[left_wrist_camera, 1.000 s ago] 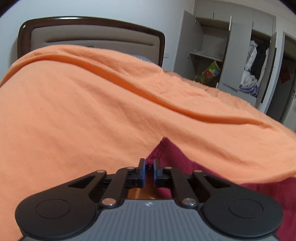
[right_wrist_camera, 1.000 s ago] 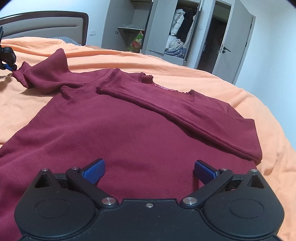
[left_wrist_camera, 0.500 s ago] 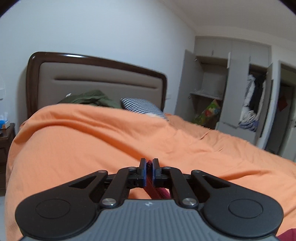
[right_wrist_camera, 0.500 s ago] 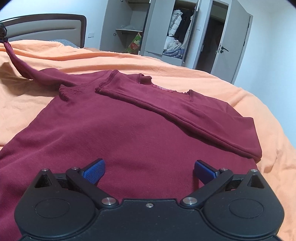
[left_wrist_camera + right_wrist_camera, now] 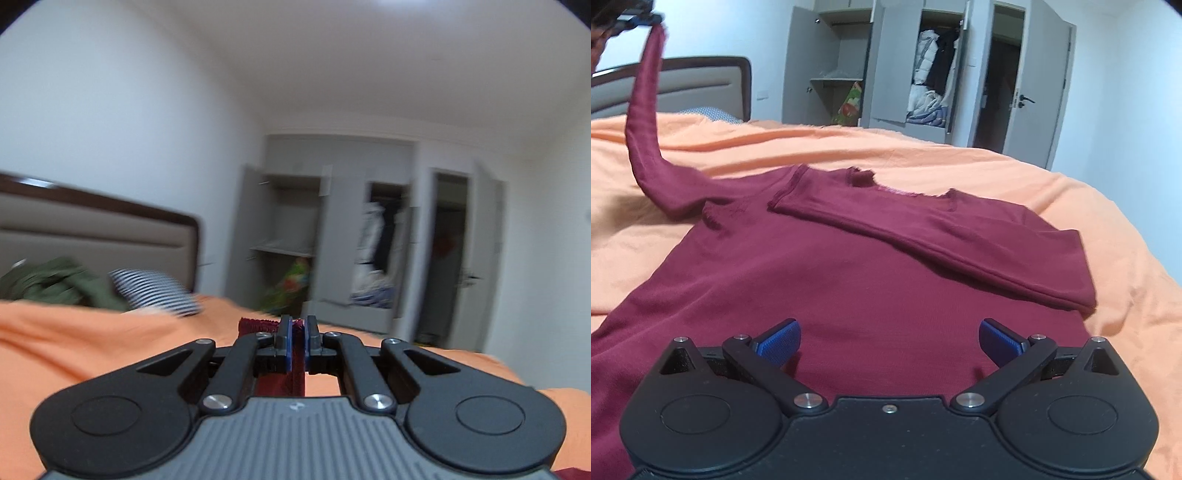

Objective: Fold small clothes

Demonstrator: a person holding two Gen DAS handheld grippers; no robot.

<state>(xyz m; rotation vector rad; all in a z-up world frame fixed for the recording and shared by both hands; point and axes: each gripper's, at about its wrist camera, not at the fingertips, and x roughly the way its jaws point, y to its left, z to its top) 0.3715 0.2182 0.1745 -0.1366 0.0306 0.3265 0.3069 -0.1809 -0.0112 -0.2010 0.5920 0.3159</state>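
Left gripper (image 5: 295,341) pinches sleeve (image 5: 642,122) cuff, raised up-left of shirt (image 5: 849,277); sleeve runs down toward the shoulder. Right gripper (image 5: 888,341) spread above hem.

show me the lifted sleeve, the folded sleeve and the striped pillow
lifted sleeve (image 5: 642,122): right wrist view, mid-length of the raised part
folded sleeve (image 5: 923,236): right wrist view, middle, lying across the chest
striped pillow (image 5: 155,291): left wrist view, centre
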